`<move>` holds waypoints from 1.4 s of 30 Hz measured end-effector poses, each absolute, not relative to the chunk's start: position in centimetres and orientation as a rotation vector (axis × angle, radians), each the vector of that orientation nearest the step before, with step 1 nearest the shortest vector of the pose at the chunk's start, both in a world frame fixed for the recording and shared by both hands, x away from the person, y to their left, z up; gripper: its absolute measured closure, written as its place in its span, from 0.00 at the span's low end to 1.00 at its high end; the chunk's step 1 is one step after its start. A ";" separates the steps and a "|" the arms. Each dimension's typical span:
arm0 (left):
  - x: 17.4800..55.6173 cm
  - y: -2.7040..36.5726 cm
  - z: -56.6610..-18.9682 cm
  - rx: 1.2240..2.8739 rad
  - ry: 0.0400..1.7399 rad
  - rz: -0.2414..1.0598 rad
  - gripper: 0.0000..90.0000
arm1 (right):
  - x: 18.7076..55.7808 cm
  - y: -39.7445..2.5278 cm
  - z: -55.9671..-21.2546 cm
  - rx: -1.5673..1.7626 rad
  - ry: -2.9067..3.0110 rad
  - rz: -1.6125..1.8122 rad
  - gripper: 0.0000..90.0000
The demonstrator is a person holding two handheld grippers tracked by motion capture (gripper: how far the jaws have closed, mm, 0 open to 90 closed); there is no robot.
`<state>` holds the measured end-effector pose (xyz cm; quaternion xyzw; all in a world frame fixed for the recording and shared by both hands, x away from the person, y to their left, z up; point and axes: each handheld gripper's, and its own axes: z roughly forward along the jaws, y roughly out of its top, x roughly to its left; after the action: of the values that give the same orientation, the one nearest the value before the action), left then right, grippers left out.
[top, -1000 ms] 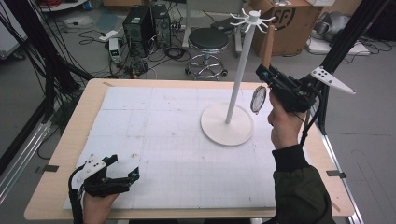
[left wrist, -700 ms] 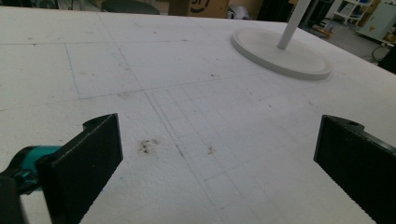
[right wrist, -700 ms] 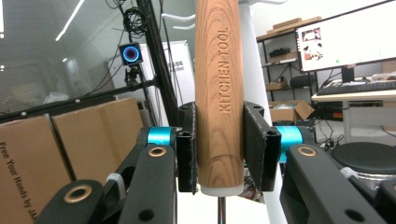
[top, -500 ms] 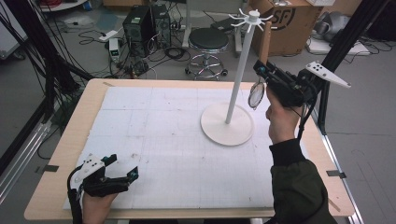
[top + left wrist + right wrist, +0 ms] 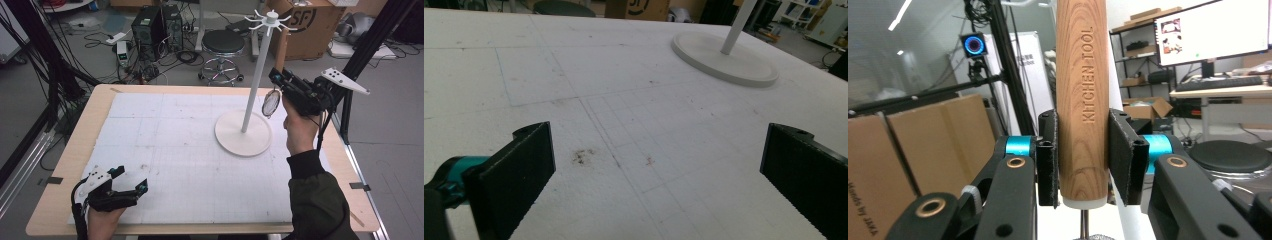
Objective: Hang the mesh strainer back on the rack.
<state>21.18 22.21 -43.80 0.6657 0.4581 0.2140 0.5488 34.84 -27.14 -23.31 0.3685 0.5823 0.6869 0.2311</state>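
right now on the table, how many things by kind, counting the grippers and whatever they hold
White hook stand: 1
Wooden-handled kitchen tool, small strainer by the look of its round head, held upright by the right gripper: 1
Handheld grippers, the right one and the open left gripper: 2
White foam mat: 1
Total: 5

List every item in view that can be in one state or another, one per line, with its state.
Left tongs: open, jaws wide apart, holding nothing, low over the white foam mat.
Right tongs: shut on the wooden-handled kitchen tool, raised beside the stand's pole.
Wooden-handled kitchen tool: held upright, handle up, round mesh end hanging down, not hung on a hook.
Tall white hook stand: upright on its round base, hooks bare.
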 end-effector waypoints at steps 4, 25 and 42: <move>21.1 22.3 -43.8 1.577 1.084 0.510 0.02 | 35.1 -27.1 -23.4 1.018 1.611 1.890 0.75; 20.9 22.1 -43.7 1.581 1.068 0.507 0.02 | 33.7 -27.3 -24.4 1.033 1.626 1.891 0.18; 20.3 22.0 -43.3 1.574 1.046 0.513 0.02 | 30.9 -27.7 -29.1 1.037 1.670 1.915 0.17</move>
<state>20.28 22.03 -43.34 0.6672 0.4432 0.2173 0.5578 30.92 -27.72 -29.13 0.3705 0.5965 0.6841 0.1974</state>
